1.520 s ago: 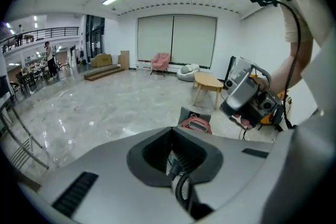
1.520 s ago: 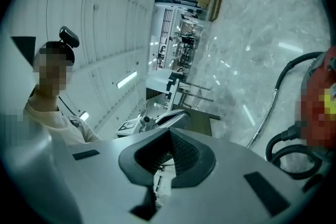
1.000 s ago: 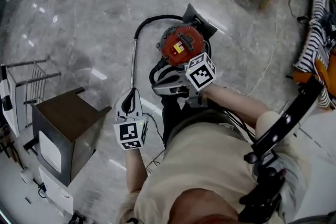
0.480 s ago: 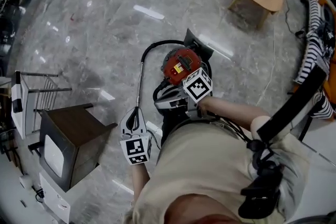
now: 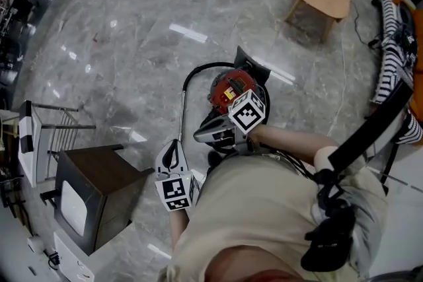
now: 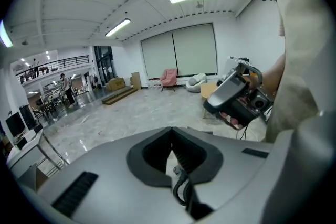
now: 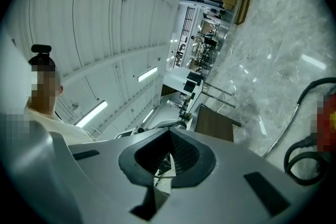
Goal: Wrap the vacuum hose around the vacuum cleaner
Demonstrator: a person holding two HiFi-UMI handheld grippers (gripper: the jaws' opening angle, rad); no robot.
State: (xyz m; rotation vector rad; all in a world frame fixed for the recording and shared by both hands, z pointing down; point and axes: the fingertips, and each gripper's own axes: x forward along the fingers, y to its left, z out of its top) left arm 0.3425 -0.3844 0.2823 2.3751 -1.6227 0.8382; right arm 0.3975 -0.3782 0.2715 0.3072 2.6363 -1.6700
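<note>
Red vacuum cleaner on the grey marble floor, its black hose arching from the body to a metal tube alongside. Left gripper and right gripper, held near the machine, each have jaws pressed together on nothing.

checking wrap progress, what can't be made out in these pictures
- Head view: the right gripper and forearm cover the near side of the vacuum cleaner, so how the hose lies there is hidden.
- Head view: the near end of the wand is hidden behind the left gripper.
- Right gripper view: the picture's right edge cuts off the vacuum cleaner.
</note>
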